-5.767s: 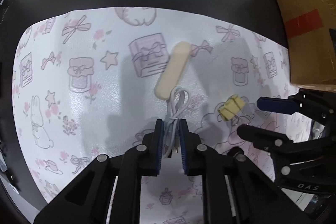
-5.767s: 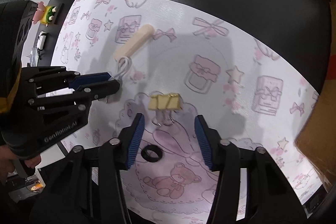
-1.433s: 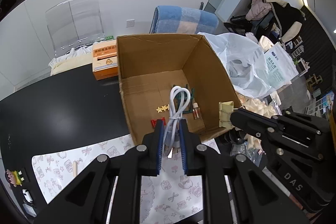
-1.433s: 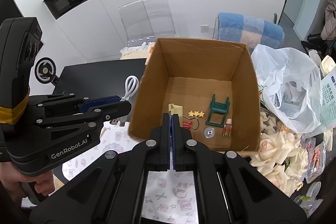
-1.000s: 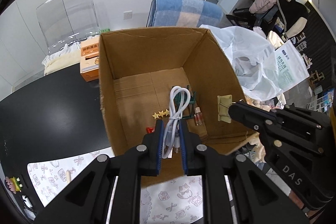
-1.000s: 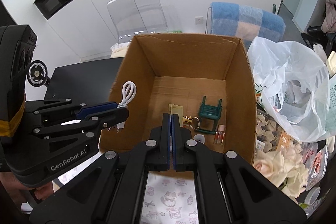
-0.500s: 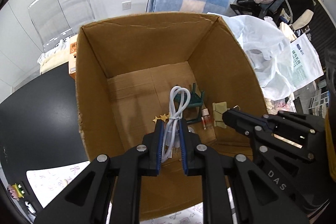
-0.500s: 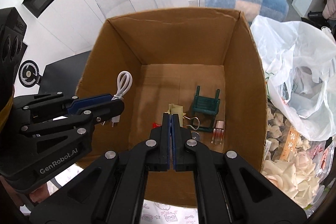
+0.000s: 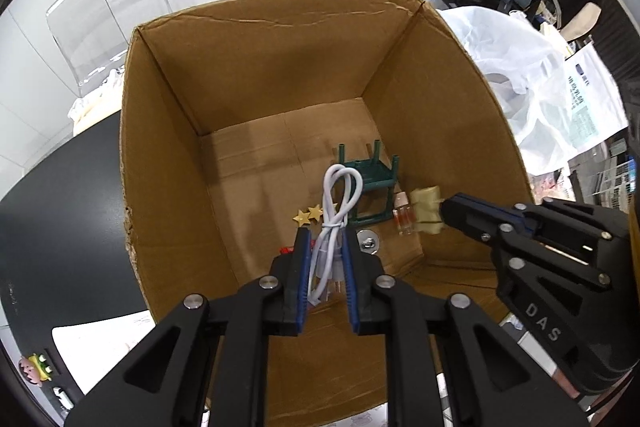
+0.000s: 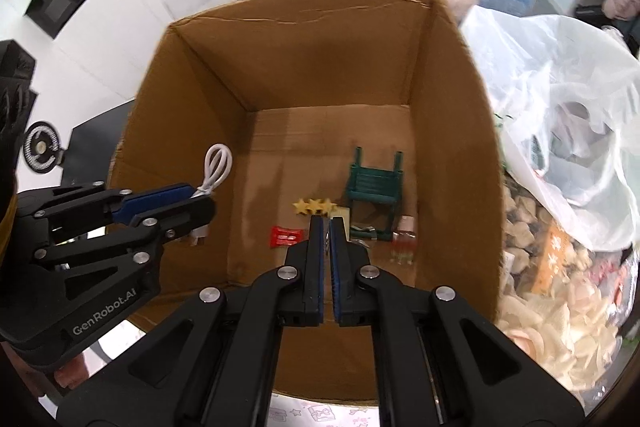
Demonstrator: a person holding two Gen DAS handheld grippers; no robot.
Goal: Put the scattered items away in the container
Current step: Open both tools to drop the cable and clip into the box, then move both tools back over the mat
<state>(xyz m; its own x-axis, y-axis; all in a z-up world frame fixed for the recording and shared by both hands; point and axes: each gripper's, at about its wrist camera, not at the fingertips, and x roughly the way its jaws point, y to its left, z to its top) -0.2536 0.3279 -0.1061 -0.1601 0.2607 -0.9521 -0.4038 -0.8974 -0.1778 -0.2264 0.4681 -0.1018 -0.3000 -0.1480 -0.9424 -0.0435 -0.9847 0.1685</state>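
I had both grippers poised over the open cardboard box (image 9: 168, 163), which filled most of each wrist view. My left gripper (image 9: 326, 239) was closed narrowly on the coiled white cable (image 9: 338, 199), whose loop stood up from between the blue pads toward twelve o'clock; in the right wrist view the same cable (image 10: 216, 167) poked out of that gripper at about nine o'clock, over the box's left side.

My right gripper (image 10: 327, 227) had its pads almost together. In its own view I could see only a sliver of something pale between them, but the left wrist view showed the yellow binder clip (image 9: 427, 205) pinched at the tip of that gripper (image 9: 450, 209), at roughly three o'clock, hanging inside the box near its right wall.

On the box floor lay a small green stool (image 10: 374, 183) tipped on its side, toward one o'clock from my right fingers. A strip of gold stars (image 10: 314, 206) sat just beyond the fingertips at twelve. A red clip (image 10: 286, 237) lay at about ten o'clock, and a small clear bottle (image 10: 405, 237) at about three, just beside the stool's legs. A round metal piece (image 9: 368, 241) rested just right of my left pads.

A white plastic bag (image 10: 568, 115) bulged outside the box at three o'clock.
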